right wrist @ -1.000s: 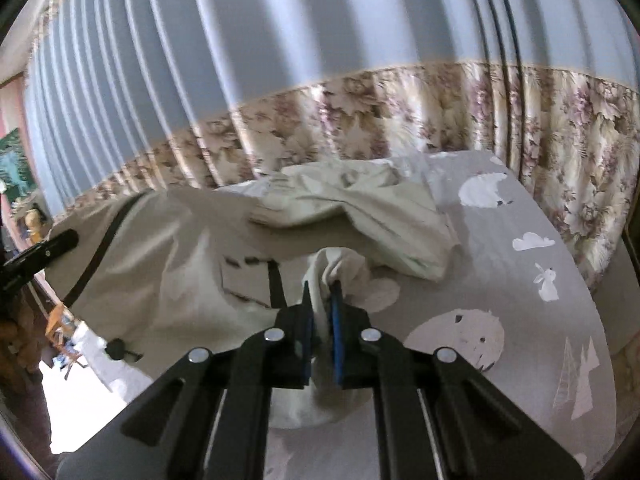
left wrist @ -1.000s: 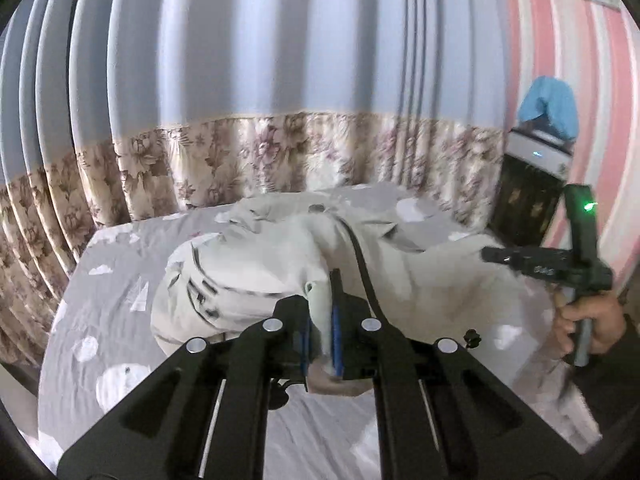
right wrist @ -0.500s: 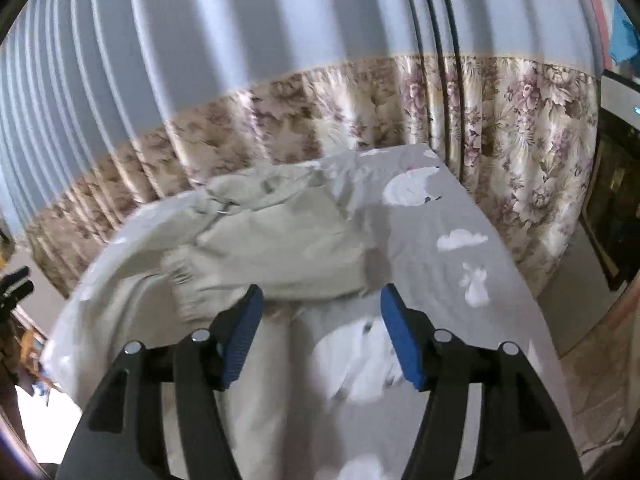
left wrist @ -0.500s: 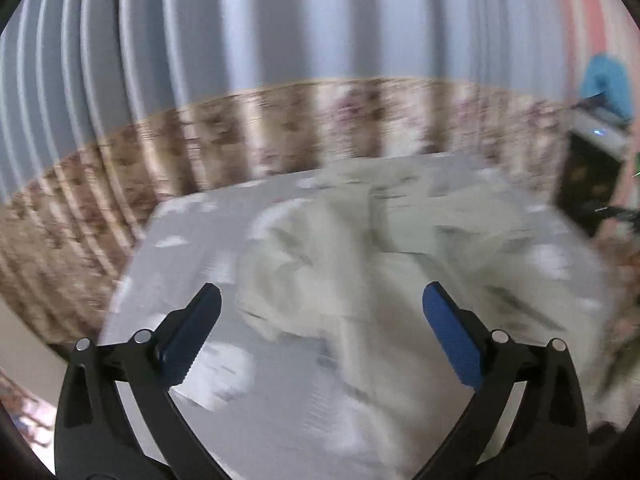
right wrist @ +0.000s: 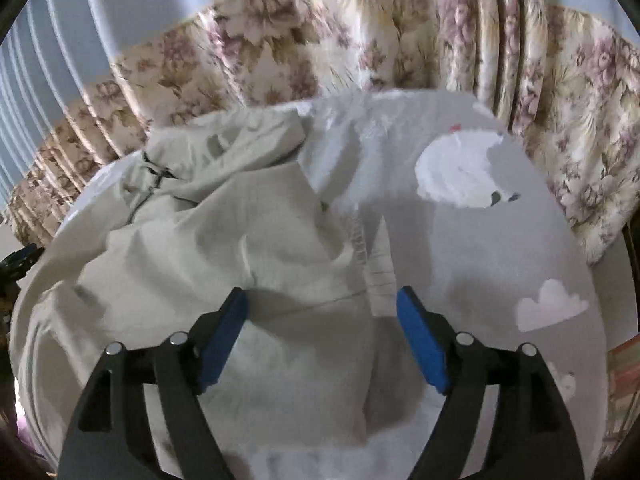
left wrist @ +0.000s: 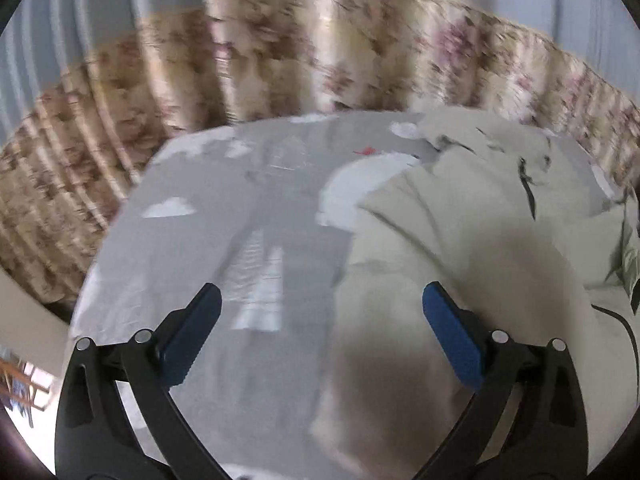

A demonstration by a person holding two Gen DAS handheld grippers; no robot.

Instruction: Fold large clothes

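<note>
Cream-coloured fabric, a large rumpled garment [left wrist: 480, 232], lies spread on a bed whose grey sheet [left wrist: 224, 240] is printed with white clouds. Going left to right in the left wrist view, bare sheet comes first, then the left tool [left wrist: 316, 300] with its blue pads [left wrist: 192, 332] spread fully wide and gripping nothing, then the garment filling the right side. In the right wrist view the garment [right wrist: 224, 240] fills the left and centre, and the right tool [right wrist: 320, 304] hangs over its edge, jaws opening, pads clear of the cloth. Sheet [right wrist: 500, 248] and floral curtain [right wrist: 580, 100] lie to the right.
</note>
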